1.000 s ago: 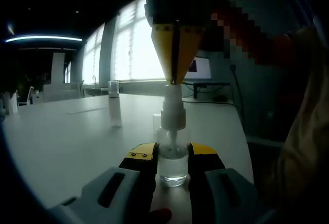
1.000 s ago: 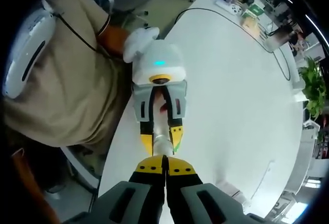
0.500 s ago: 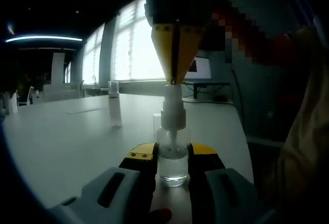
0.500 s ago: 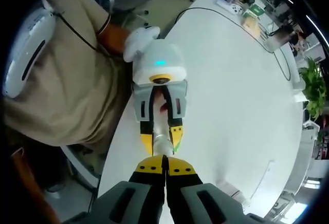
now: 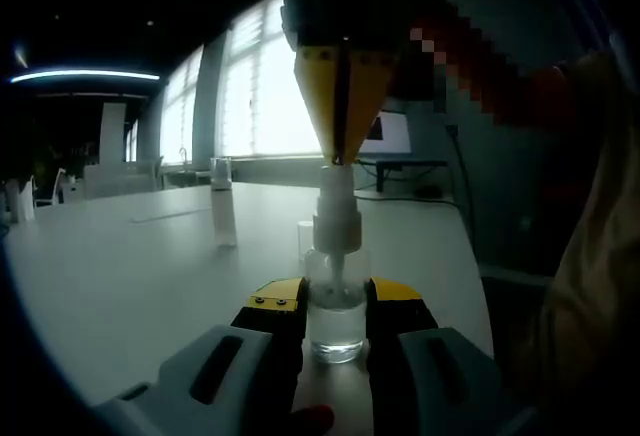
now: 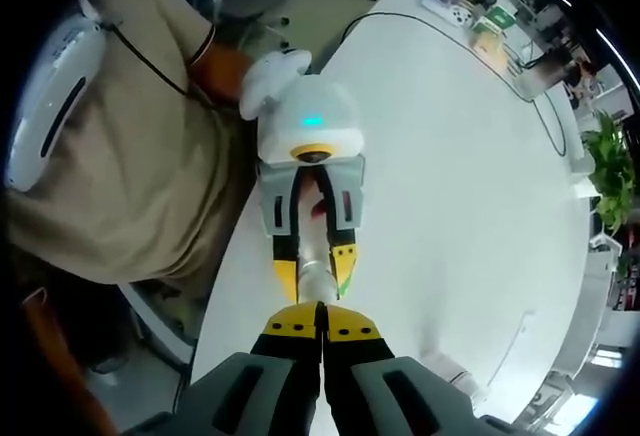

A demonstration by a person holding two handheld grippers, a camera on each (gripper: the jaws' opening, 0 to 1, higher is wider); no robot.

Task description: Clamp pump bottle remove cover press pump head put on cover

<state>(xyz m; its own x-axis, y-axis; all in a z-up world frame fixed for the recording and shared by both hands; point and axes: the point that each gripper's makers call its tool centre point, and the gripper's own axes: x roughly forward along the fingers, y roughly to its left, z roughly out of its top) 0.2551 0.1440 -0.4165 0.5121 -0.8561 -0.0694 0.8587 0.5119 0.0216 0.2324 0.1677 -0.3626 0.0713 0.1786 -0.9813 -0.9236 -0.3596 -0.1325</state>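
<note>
A clear pump bottle (image 5: 335, 324) stands on the white table (image 5: 130, 276), with my left gripper (image 5: 335, 298) shut on its body, yellow tips on both sides. Its white pump head (image 5: 336, 208) is bare. My right gripper (image 5: 338, 156) comes down from above, shut, its yellow tips touching the top of the pump head. In the right gripper view my right gripper (image 6: 321, 320) looks straight down on the bottle (image 6: 318, 278) held in the left gripper (image 6: 316, 268). A small clear cover-like piece (image 5: 305, 239) stands just behind the bottle.
A tall clear container (image 5: 222, 211) stands further back on the left. The bottle sits near the table's edge (image 6: 225, 276), beside a person in a beige shirt (image 6: 130, 186). A monitor (image 5: 388, 136), a cable (image 6: 400, 21), small items (image 6: 470, 16) and a plant (image 6: 605, 171) are far off.
</note>
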